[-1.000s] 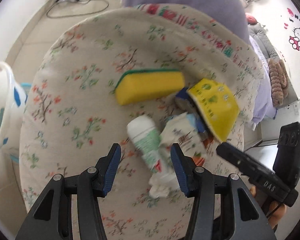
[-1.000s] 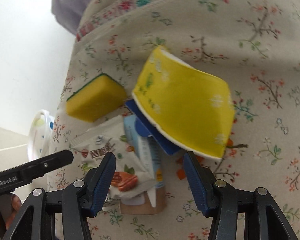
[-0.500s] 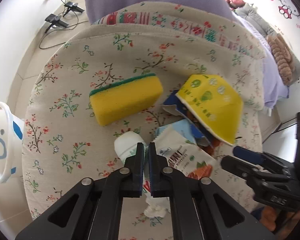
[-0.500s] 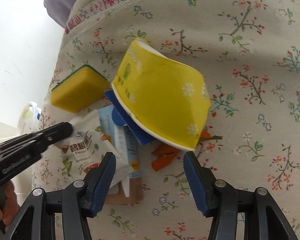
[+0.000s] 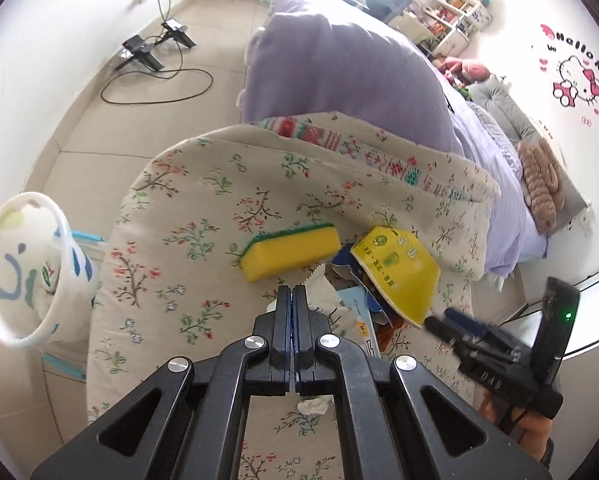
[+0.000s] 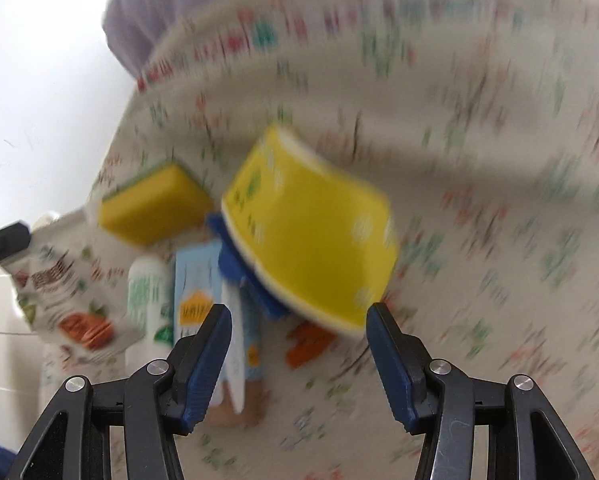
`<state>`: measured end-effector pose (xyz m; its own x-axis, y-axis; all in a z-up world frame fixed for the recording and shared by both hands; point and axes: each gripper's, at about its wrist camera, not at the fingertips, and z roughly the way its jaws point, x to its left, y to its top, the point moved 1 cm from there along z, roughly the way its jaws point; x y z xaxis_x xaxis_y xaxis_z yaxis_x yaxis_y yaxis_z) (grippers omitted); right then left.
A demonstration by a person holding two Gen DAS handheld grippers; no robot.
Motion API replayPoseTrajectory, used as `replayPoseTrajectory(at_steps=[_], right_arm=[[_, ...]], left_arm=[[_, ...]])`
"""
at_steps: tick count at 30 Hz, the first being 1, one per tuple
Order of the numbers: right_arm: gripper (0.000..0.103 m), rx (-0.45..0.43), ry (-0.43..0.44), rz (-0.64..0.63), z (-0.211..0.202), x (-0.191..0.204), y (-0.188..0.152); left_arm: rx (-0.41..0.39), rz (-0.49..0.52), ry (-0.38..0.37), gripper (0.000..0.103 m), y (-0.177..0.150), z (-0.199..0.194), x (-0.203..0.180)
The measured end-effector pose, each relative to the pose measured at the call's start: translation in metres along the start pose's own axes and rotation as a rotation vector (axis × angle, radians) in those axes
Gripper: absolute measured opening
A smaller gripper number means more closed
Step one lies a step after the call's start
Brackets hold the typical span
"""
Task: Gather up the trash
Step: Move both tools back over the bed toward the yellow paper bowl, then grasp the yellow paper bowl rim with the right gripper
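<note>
Two sets of tongs at work: the left tongs [image 5: 292,294] are pinched tight on the snack wrapper [image 6: 59,280], light, crinkly, slippery film best gripped at its edge, dangling above the floral bedcover [image 5: 187,216]; the right tongs [image 6: 299,344] gape wide just before the stiff yellow paper bowl [image 6: 311,236].

A: Describe floor and walls.
B: Floor [image 5: 79,128]: pale tiles. Walls: white. One wall carries a Hello Kitty decal [image 5: 575,80]. A black cable [image 5: 155,92] loops across the tiles near two black stands [image 5: 139,50].

A: Furniture?
B: A bed under a floral cover [image 5: 203,208], with a lilac blanket [image 5: 339,64] beyond it. Shelves [image 5: 459,8] stand at the far end, brightly lit.
</note>
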<state>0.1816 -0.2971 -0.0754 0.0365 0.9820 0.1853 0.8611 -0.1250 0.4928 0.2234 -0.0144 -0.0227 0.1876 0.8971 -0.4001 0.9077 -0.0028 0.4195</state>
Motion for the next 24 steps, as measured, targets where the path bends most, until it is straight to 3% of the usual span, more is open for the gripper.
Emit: replayPoseTrajectory(at_steps=[4, 11, 12, 13, 15, 18, 24], right_arm=[[0.061, -0.072, -0.155, -0.148, -0.001, 0.012, 0.019], [0.060, -0.022, -0.180, -0.322, 0.033, 0.021, 0.043], [0.056, -0.006, -0.185, -0.335, 0.037, 0.022, 0.041], [0.039, 0.008, -0.185, -0.352, 0.041, 0.024, 0.039], [0.031, -0.003, -0.189, -0.376, 0.041, 0.029, 0.037], [0.000, -0.033, -0.175, -0.363, 0.024, 0.032, 0.037], [0.000, -0.049, -0.127, -0.359, 0.008, 0.029, 0.034]], left_arm=[[-0.002, -0.005, 0.000, 0.000, 0.000, -0.006, 0.007], [-0.018, -0.013, 0.012, 0.000, -0.002, -0.015, 0.017], [-0.018, -0.017, 0.014, 0.000, -0.003, -0.015, 0.019], [-0.017, -0.023, 0.016, 0.000, -0.003, -0.015, 0.022], [-0.015, -0.037, 0.016, 0.000, -0.002, -0.016, 0.027], [-0.021, -0.052, 0.014, 0.000, 0.000, -0.019, 0.032], [-0.023, -0.054, 0.002, 0.000, 0.000, -0.022, 0.032]])
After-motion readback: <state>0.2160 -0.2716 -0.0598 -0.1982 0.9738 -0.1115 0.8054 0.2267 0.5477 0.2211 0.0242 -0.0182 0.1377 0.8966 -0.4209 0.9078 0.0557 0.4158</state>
